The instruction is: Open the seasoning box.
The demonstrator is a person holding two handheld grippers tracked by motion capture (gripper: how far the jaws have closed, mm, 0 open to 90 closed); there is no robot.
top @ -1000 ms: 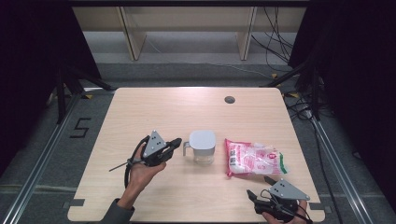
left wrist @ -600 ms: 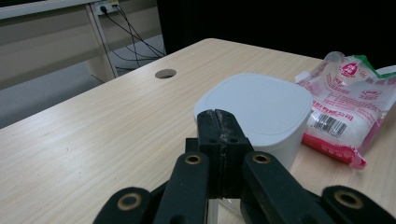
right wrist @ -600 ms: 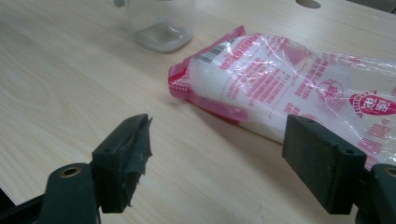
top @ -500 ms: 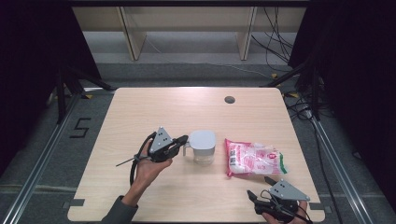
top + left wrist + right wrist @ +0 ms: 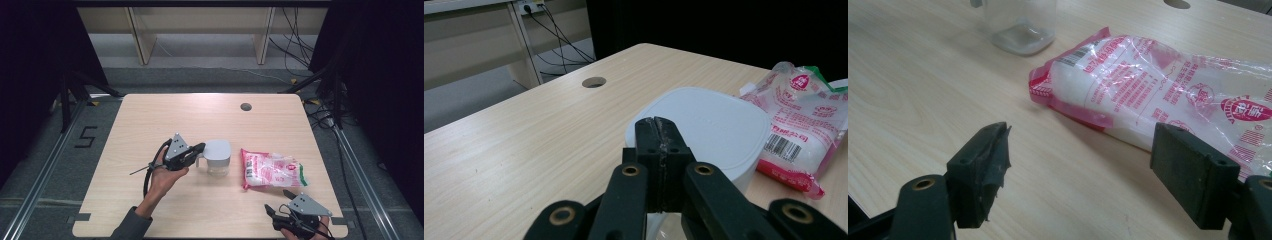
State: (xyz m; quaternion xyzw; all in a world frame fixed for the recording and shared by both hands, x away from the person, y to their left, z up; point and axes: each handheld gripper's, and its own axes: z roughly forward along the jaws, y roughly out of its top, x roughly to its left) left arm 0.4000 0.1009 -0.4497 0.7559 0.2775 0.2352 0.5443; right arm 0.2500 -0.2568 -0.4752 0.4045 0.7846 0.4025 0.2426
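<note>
Mid-table: stiff, light lidded jug, best taken by its handle, where left gripper sits pinched shut; right gripper wide open near front edge, beside soft, slippery bag.

Lidded container mid-table; bag just right; cable hole behind.

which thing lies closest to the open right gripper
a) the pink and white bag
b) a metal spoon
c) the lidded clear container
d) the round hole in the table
a: the right gripper has its jaws spread wide, and the pink and white bag lies just ahead of them, while the lidded clear container stands farther off by the left gripper.
</note>
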